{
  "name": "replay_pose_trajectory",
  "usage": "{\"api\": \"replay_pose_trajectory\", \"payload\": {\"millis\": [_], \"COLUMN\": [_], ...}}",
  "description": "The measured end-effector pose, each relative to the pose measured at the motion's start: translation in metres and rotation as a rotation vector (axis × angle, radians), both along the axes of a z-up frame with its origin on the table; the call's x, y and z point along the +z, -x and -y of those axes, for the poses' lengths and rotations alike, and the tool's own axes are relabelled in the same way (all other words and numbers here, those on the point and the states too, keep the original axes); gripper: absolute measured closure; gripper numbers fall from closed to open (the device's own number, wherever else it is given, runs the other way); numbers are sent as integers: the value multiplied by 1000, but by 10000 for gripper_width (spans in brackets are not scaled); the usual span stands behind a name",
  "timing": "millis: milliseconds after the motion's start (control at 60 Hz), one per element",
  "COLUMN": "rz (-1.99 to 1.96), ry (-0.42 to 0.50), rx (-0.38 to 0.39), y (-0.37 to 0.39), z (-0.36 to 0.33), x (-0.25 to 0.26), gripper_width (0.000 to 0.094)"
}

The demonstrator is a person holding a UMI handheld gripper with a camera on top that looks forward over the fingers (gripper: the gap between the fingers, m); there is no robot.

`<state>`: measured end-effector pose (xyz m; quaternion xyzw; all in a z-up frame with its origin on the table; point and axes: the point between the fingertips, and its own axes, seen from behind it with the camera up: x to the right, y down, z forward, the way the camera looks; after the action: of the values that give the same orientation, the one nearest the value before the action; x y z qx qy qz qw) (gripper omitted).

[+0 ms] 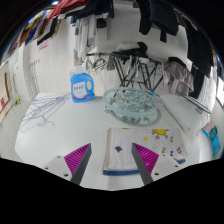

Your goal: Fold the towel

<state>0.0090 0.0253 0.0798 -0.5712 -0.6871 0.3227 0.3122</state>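
Towel [131, 149], white with small coloured prints, lay flat on the desk [60, 130] just ahead of our gripper [112, 160], reaching back between the fingers, whose magenta pads [78, 158] stood wide apart and held nothing. Beyond it we saw a clear glass dish [132, 99], with a blue-and-white jug [82, 86] off to the left and a dark wire stand [133, 68] behind.
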Motion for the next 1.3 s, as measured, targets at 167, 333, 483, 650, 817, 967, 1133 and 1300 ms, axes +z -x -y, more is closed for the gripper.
{"api": "replay_pose_trajectory", "payload": {"millis": [167, 333, 483, 650, 817, 967, 1133, 1300], "rz": [41, 97, 90, 150, 185, 139, 70, 76], "ry": [7, -4, -50, -82, 139, 388, 403, 137], "rx": [-9, -32, -12, -44, -13, -49, -142, -195], "y": [38, 56, 59, 52, 32, 27, 46, 65], "z": [12, 11, 12, 11, 42, 37, -36, -128], "x": [-48, -87, -98, -95, -51, 32, 62, 9], "gripper_width": [82, 169, 707, 926, 927, 926, 922, 914]}}
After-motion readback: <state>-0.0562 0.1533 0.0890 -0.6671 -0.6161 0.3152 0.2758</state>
